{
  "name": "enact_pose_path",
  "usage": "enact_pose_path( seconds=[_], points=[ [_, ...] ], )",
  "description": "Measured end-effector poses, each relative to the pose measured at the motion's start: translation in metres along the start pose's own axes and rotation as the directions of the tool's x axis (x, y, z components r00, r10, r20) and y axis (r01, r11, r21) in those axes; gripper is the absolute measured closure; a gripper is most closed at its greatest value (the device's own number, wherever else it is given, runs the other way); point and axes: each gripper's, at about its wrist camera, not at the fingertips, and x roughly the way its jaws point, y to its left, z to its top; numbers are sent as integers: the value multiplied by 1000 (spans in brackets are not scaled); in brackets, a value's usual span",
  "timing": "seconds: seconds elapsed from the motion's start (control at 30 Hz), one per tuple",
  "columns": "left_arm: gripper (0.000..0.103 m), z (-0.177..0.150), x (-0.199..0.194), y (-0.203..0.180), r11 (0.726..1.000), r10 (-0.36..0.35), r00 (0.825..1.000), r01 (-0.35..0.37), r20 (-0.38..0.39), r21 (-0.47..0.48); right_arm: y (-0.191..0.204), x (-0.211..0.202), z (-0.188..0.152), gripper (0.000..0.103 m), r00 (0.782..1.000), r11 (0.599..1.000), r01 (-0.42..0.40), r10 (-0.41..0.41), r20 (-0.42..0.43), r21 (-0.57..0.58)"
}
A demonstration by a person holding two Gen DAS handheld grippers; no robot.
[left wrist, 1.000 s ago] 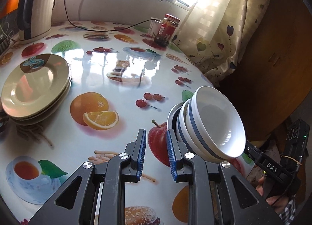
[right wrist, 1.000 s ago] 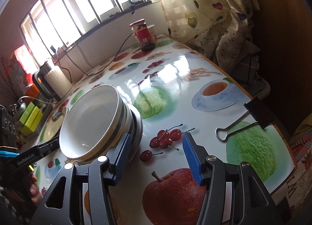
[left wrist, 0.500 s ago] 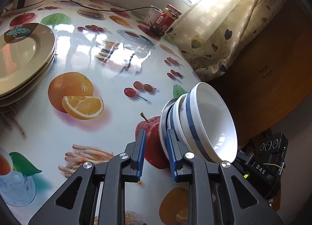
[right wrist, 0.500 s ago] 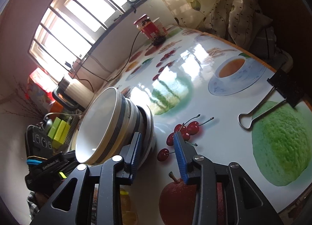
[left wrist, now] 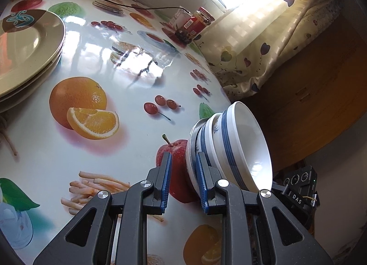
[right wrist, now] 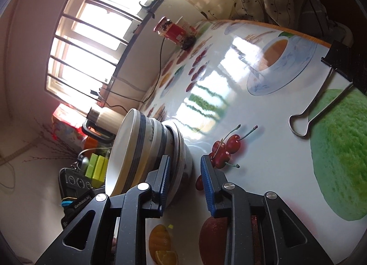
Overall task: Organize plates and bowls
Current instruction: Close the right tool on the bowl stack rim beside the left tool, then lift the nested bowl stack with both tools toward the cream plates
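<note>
Bowl stack point(left wrist: 227, 148) near worktop point(left wrist: 128, 141) edge, bottom rim between jaws of left gripper point(left wrist: 182, 180) and just-narrowed right gripper point(right wrist: 185, 183), contact unclear; tilted stack could slide off.

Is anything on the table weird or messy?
A black binder clip sits at the edge of the table, beside the printed green fruit. It is no dish, so it looks out of place. The bowls sit nested and the plates stacked, with nothing spilled or broken in view.
</note>
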Motion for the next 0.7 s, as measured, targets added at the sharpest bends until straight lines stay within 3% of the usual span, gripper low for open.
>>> enact_pose_path(
  seconds=[0.2,0.27,0.7],
  points=[
    [82,1,0,-2,1000,0,1000,0,-5,-3,5,-1,-1,88,1000,1000,-16,16,-1,-18],
    [86,0,0,-3,1000,-7,1000,7,-4,0,8,-1,-1,92,1000,999,-13,13,-1,-34],
    [100,-1,0,-8,999,-24,1000,24,4,22,1,0,-2,93,999,999,-53,53,2,11]
  ],
)
